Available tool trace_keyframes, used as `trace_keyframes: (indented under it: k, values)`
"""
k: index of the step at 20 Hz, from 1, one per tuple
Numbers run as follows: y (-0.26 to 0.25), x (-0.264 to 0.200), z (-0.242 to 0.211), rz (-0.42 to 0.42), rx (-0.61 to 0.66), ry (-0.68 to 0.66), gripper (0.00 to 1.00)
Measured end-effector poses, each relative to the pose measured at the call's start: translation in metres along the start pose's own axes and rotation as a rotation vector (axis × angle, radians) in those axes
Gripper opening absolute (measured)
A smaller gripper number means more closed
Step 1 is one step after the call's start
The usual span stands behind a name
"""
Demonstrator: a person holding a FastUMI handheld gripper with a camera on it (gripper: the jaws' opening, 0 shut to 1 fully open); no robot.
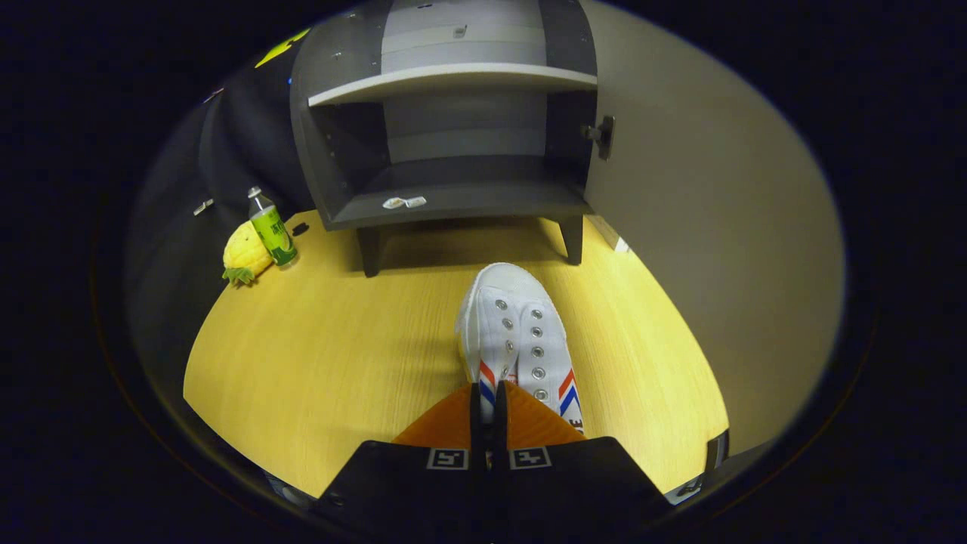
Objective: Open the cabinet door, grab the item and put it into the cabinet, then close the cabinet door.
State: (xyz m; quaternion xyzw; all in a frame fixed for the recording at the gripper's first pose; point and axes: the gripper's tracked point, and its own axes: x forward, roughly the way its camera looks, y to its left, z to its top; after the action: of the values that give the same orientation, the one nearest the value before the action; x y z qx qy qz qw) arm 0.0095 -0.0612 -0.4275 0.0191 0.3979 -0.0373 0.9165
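A white canvas shoe (514, 325) with red and blue stripes lies just ahead of my fingers, its toe pointing at the cabinet. My gripper (489, 397) is shut on the shoe's rear rim, with the fingers pressed almost together on the thin edge. I cannot tell whether the shoe rests on the yellow wooden table (325, 355) or hangs just above it. Beyond the shoe stands the dark grey cabinet (453, 204) on short legs, with one shelf inside. Its door (702, 189) is swung wide open to the right, and the handle (602, 136) sits at the door's near edge.
A green bottle (270, 228) and a yellow pineapple toy (243, 255) stand left of the cabinet near the table's far left side. Two small white bits (404, 202) lie on the cabinet's bottom board. The open door walls off the right side.
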Motion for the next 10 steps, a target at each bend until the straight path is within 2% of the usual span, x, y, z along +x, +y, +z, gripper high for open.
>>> trace_keyframes:
  k: [10]
  values:
    - [0.036, -0.098, 0.150, 0.063, -0.052, -0.212, 0.05]
